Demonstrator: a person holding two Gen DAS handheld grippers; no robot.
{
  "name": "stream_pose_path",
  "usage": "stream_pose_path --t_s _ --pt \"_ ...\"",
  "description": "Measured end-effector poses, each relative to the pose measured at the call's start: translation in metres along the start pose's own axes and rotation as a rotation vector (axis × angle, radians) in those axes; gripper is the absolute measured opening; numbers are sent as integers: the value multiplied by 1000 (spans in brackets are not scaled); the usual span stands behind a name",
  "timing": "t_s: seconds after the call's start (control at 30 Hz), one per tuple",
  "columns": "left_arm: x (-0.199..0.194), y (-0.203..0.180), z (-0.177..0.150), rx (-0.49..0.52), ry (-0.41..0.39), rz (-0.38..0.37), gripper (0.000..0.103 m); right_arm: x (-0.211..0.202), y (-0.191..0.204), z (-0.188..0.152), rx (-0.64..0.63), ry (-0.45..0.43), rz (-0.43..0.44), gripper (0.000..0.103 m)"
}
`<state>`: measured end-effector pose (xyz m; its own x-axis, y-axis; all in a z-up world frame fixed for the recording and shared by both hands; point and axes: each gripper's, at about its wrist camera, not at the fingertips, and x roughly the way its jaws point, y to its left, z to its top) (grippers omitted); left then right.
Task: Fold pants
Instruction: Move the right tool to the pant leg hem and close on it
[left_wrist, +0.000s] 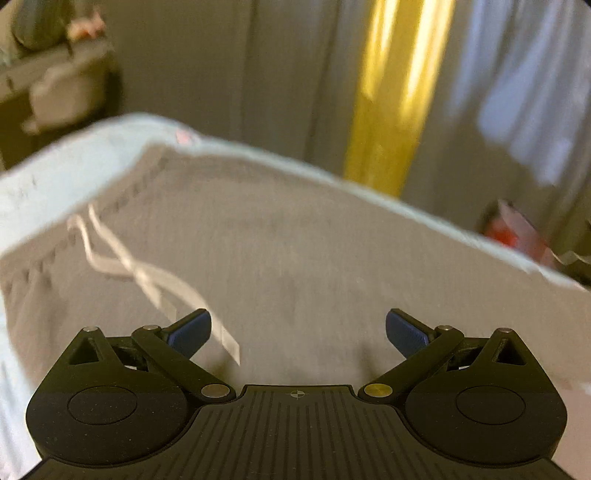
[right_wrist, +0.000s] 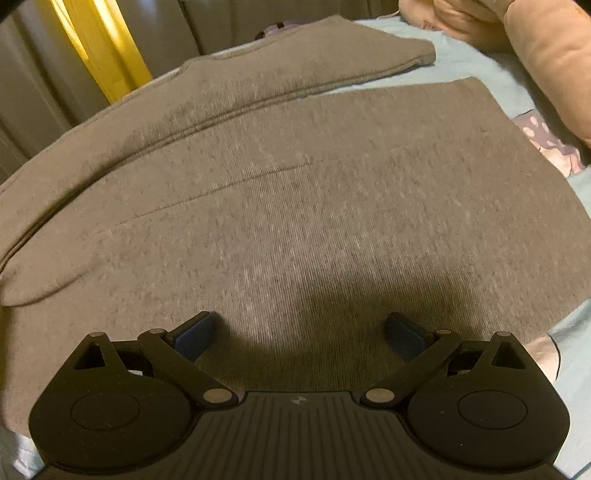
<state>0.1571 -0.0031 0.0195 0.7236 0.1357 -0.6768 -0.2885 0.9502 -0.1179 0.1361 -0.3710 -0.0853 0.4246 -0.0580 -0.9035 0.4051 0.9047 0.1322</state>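
A pair of grey knit pants (right_wrist: 295, 192) lies spread over most of a pale blue bed sheet (right_wrist: 476, 62), its two legs reaching toward the far edge, where a yellow curtain strip (right_wrist: 99, 48) hangs at the far left corner and a peach quilted cover (right_wrist: 535, 48) sits at the far right. In the left wrist view, blurred, the waistband end shows a white flat drawstring (left_wrist: 147, 273). The black right gripper (right_wrist: 299, 332) and black left gripper (left_wrist: 298, 330) both hover over the cloth, blue-padded fingers spread wide, holding nothing.
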Motion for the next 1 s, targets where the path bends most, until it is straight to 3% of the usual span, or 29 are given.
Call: stream_pose_path --t_s 0.13,0.23,0.27,0.37,0.47,0.53,0.6,0.7,0.83,0.9,0.97,1.0 --pt "42 0 0 -6 -64 115 103 4 -1 4 -11 28 1 99" --pt "61 15 -8 49 -115 157 103 3 7 28 -54 134 -11 99" --pt "69 21 -5 65 -123 198 103 -1 4 40 -23 120 -1 99" --pt "75 36 3 13 -149 267 103 -15 -9 98 142 -47 73 99" --pt "78 50 3 -70 -204 197 103 0 -5 164 237 -161 90 93" --pt "86 54 1 -87 -185 170 103 26 6 205 282 -183 77 78" --pt "95 54 0 -73 -170 164 103 59 20 242 315 -186 61 68" --pt "110 50 -5 -25 -145 164 103 109 50 293 325 -201 -18 69" --pt "113 44 -9 -2 -154 170 103 156 70 338 412 -193 -65 71" --pt "117 48 -9 -18 -149 160 103 176 73 343 442 -136 -113 74" --pt "119 50 -9 -30 -153 155 103 186 79 346 423 -150 -164 75" --pt "118 49 -10 -29 -155 156 103 186 83 345 390 -172 -190 64"
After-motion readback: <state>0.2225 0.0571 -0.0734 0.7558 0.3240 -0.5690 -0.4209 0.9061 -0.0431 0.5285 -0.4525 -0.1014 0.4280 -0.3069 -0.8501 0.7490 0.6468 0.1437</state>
